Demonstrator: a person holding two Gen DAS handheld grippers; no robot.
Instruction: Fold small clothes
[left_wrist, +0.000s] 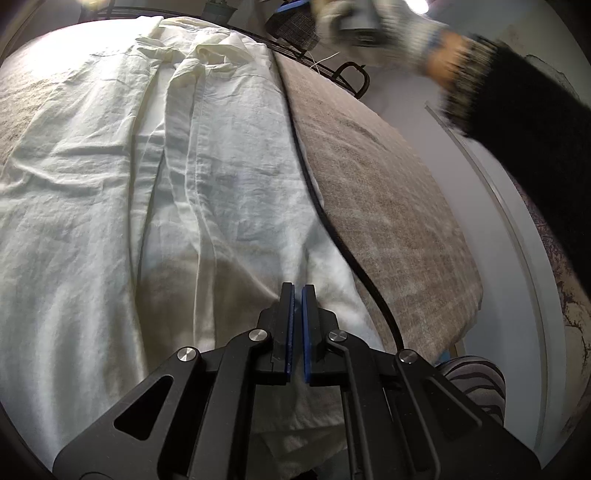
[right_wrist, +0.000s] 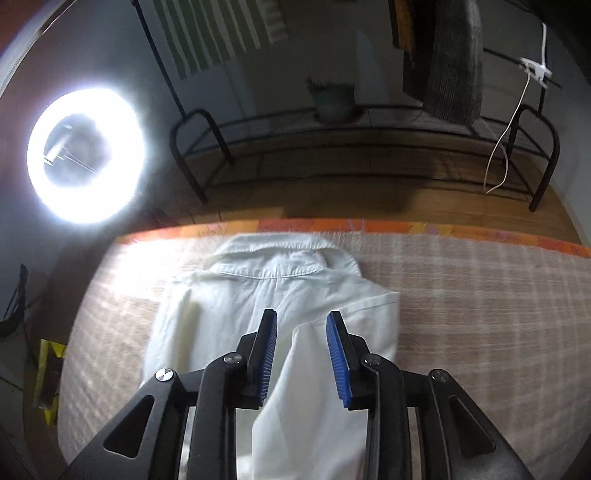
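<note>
Your left gripper (left_wrist: 297, 325): jaws nearly closed, holding nothing, above white shirt (left_wrist: 166, 192) | right gripper (right_wrist: 302, 354): jaws wide, over shirt's folded sleeve.

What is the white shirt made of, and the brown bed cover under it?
The crumpled white collared shirt looks like thin woven cotton or linen: matte, with soft creases and stitched seams. The brown-beige checked bed cover looks like thick, fuzzy wool or brushed cloth, with a coarse weave. Neither can be told for sure.
</note>
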